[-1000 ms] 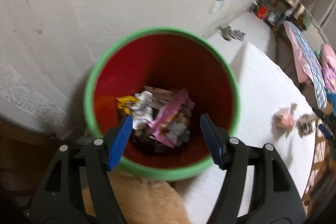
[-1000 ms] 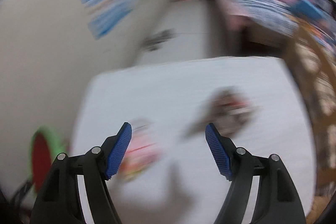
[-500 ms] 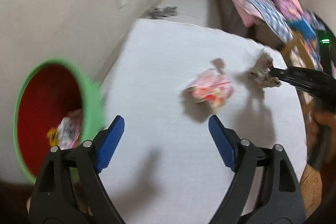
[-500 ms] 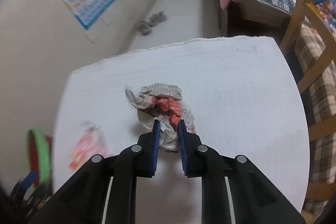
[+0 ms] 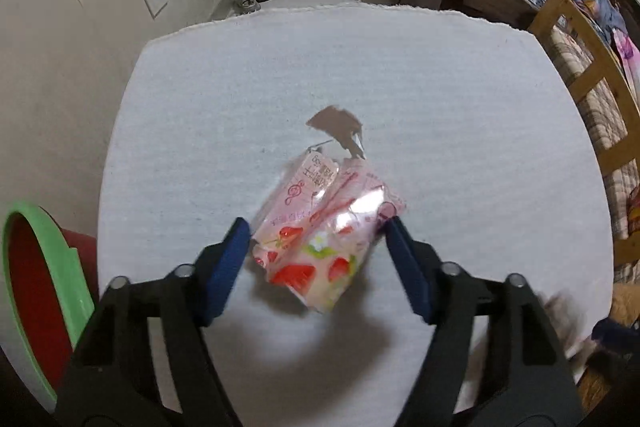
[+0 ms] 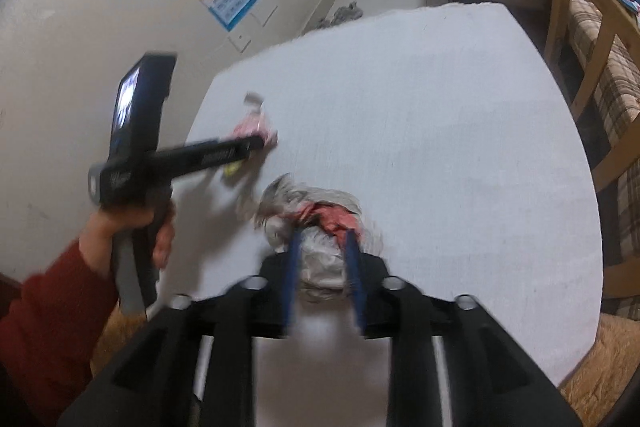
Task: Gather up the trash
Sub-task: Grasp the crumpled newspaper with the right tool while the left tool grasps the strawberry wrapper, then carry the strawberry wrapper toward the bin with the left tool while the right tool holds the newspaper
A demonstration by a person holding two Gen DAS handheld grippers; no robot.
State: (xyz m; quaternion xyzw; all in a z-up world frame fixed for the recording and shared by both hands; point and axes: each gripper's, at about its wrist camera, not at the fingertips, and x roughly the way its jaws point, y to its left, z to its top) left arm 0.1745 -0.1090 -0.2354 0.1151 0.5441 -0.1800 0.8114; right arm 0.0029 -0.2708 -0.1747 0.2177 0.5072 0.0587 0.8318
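Left tool (image 5: 316, 227) spread, jaws just closing around the pink strawberry-print plastic wrapper (image 5: 320, 227) at mid-frame on the white bench (image 5: 440, 87); pads at its edges. Light, crinkly, slippery: pinch mid-body. Right tool (image 6: 322, 251) pinches grey-red crumpled wrapper (image 6: 312, 203), jaws just loosened.

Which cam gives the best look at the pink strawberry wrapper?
Left wrist. The pink strawberry wrapper sits sharp and central between the left tool's fingers, print readable. In the right wrist view it is small, blurred and partly hidden behind that tool, with only a pink patch showing.
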